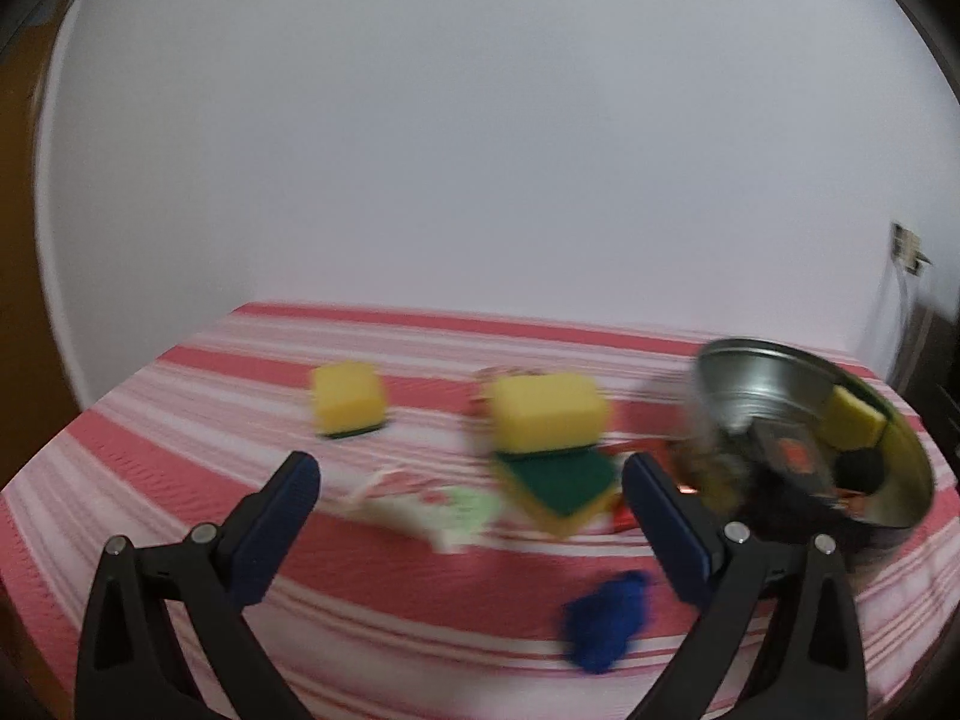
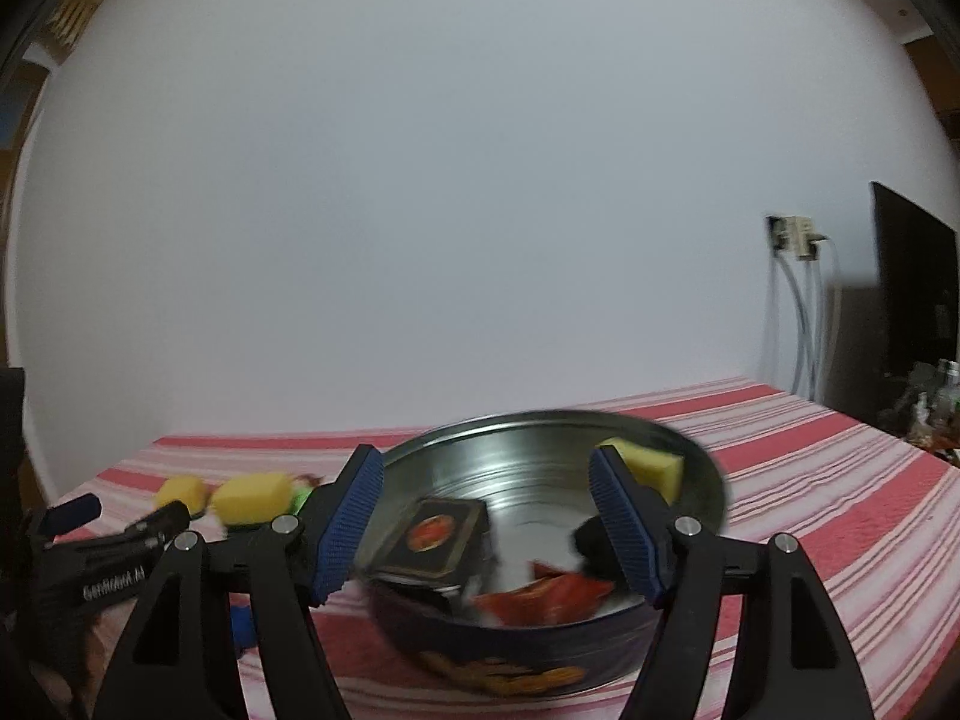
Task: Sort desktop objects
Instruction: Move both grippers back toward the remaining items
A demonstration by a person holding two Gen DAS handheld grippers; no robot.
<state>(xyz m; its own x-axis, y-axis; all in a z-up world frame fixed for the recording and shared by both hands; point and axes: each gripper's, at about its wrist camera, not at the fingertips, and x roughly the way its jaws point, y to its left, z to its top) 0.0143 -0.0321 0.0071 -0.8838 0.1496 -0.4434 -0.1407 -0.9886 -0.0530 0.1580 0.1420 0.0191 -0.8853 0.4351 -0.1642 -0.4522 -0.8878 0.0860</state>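
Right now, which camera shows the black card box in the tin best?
The right wrist view: the black card box lies in plain sight between the open fingers, its red emblem visible. The left wrist view shows it blurred and at the frame's right, inside the round tin.

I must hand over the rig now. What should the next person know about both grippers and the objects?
Left gripper: open, empty, above the striped cloth.
Right gripper: open, empty, over the round tin.
In the tin: one yellow sponge, a dark card box, a red wrapper.
Left on the cloth: single sponge, two stacked sponges, blue item, pale packet.
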